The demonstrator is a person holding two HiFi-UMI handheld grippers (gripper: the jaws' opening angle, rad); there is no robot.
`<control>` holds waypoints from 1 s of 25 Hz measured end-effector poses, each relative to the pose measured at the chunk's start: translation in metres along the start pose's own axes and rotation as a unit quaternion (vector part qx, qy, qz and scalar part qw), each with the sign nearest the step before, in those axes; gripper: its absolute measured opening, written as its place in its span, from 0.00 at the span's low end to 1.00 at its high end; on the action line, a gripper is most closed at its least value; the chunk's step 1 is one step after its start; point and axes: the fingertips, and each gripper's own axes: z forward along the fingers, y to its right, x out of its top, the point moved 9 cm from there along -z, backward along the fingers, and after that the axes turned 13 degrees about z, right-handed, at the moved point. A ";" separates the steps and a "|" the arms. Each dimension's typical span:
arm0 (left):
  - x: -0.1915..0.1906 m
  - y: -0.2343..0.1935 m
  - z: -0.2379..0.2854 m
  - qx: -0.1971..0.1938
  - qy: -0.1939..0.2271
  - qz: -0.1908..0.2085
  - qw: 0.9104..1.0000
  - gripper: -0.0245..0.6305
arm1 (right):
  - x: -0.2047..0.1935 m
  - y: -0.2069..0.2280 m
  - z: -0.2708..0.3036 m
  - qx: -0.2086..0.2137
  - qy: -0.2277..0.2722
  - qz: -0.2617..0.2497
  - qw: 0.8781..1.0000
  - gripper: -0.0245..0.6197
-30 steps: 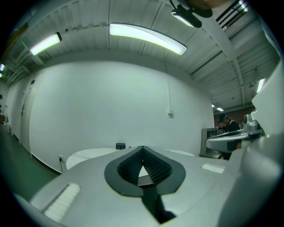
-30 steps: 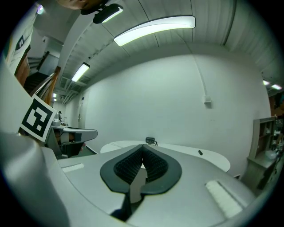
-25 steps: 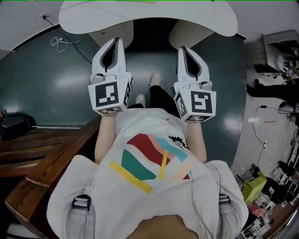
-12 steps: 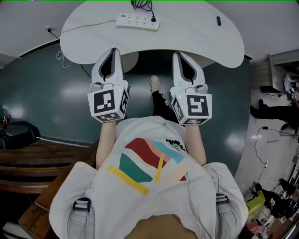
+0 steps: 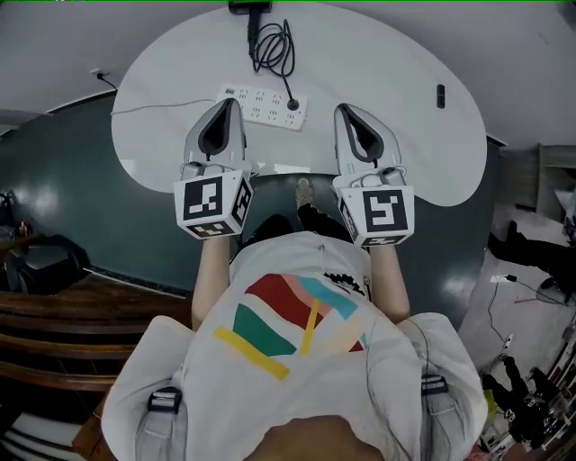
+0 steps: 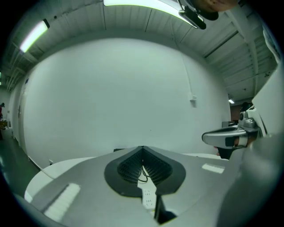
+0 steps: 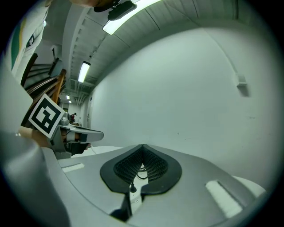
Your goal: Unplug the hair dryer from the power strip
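Hand-held gripper, left [image 5: 231, 104]: grey two-jaw unit with a marker cube. Its jaws are closed together with nothing between them.

Hand-held gripper, right [image 5: 344, 110]: same pattern, jaws likewise closed and empty. Both sit on the near side of the strip and touch nothing.

Item 1, small black round plug [image 5: 292, 104]: seated in a socket at the right end of the strip, just beyond the right hand-held gripper. Judged rigid, light and held only by socket friction. Take it across the sides of its body and pull straight out, never by the cord.

Item 2, thin black cord [image 5: 274, 49]: lies in a loose coil beyond the strip. It is limp, and would likely slip or strain if pulled.

Item 3, dark hair dryer body [image 5: 249, 6]: at the far edge, mostly cut off from view.

Item 4, white flat plastic power strip [image 5: 261, 105]: probably light and likely to lift with the plug. Pressing down on its bare casing with the other hand-held gripper would steady it.

Item 5, white oval bench [image 5: 387, 135]: smooth top that carries all of the above.

Item 6, small dark oblong object [image 5: 440, 95]: well apart at the right, and not identifiable.
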 end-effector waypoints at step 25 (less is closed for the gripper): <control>0.003 -0.037 0.105 -0.051 -0.050 0.019 0.997 0.13 | 0.021 0.022 0.091 0.021 -0.001 0.016 1.000 0.06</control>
